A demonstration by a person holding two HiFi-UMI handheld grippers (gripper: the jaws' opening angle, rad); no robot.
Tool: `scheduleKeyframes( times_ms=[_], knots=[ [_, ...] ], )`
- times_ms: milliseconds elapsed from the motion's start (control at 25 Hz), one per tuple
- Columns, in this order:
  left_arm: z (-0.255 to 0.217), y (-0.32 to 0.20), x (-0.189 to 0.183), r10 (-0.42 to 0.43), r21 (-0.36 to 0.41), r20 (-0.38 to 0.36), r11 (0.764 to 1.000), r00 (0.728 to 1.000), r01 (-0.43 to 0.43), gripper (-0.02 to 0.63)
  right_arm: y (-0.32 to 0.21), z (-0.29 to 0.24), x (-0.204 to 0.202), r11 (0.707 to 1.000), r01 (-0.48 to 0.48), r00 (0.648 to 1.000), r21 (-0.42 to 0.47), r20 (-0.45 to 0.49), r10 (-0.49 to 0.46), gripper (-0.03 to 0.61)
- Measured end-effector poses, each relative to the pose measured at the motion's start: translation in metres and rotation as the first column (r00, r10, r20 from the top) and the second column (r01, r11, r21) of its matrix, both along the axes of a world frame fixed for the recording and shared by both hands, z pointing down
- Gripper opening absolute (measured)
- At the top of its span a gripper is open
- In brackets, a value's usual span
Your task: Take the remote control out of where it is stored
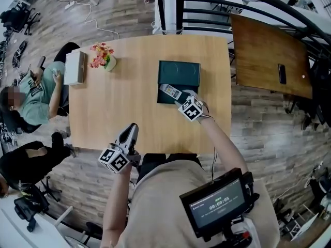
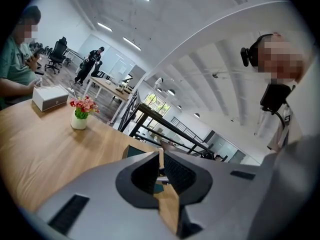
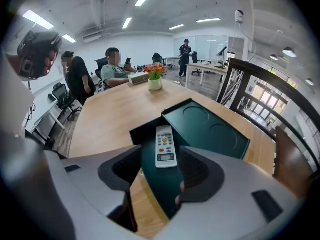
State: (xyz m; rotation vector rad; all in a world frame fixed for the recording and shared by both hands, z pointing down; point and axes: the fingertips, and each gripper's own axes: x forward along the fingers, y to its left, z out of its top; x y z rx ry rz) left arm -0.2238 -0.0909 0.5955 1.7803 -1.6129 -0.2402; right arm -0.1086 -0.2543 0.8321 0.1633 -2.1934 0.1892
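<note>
A white remote control (image 1: 169, 92) (image 3: 166, 146) lies face up in the pulled-out drawer (image 1: 163, 99) (image 3: 150, 156) of a flat dark green box (image 1: 179, 72) (image 3: 212, 129) on the wooden table (image 1: 134, 102). My right gripper (image 1: 179, 101) (image 3: 162, 173) hovers over the drawer's near end. Its jaws stand open, one on each side of the remote's near end, and the pads do not touch it. My left gripper (image 1: 131, 130) (image 2: 160, 171) is shut and empty, low over the table's front edge, well left of the box.
At the table's far left stand a small vase of flowers (image 1: 105, 60) (image 3: 155, 79) and a white box (image 1: 74, 67) (image 2: 50, 98). A person sits beside that corner (image 1: 36, 94). A darker brown table (image 1: 269, 56) with a phone (image 1: 282, 73) and a black railing lie to the right.
</note>
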Motion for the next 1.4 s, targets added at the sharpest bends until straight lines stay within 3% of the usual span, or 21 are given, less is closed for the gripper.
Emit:
scheduleKeyframes(
  times_ms=[280,640,1040,1400],
  knots=[
    [0.008,0.002,-0.009,-0.004,-0.025,-0.005,1.000,1.000,0.003,0.008,-0.006,0.058,-0.013,0.997,0.068,0.994,-0.021,-0.089,-0.070,0.222],
    [0.026,0.011,-0.011,-0.030,-0.063,-0.030,0.998,0.999,0.028,0.008,-0.001,0.097,-0.029,0.993,0.112,0.981,-0.028,-0.158,-0.115,0.258],
    [0.026,0.030,-0.025,-0.088,-0.070,-0.020,0.994,0.996,0.087,0.008,-0.011,0.108,-0.034,0.980,0.177,0.965,0.090,-0.209,-0.156,0.258],
    [0.022,0.039,-0.021,-0.106,-0.075,-0.005,0.992,0.994,0.105,0.008,-0.017,0.116,-0.031,0.988,0.113,0.975,0.102,-0.203,-0.090,0.290]
  ],
)
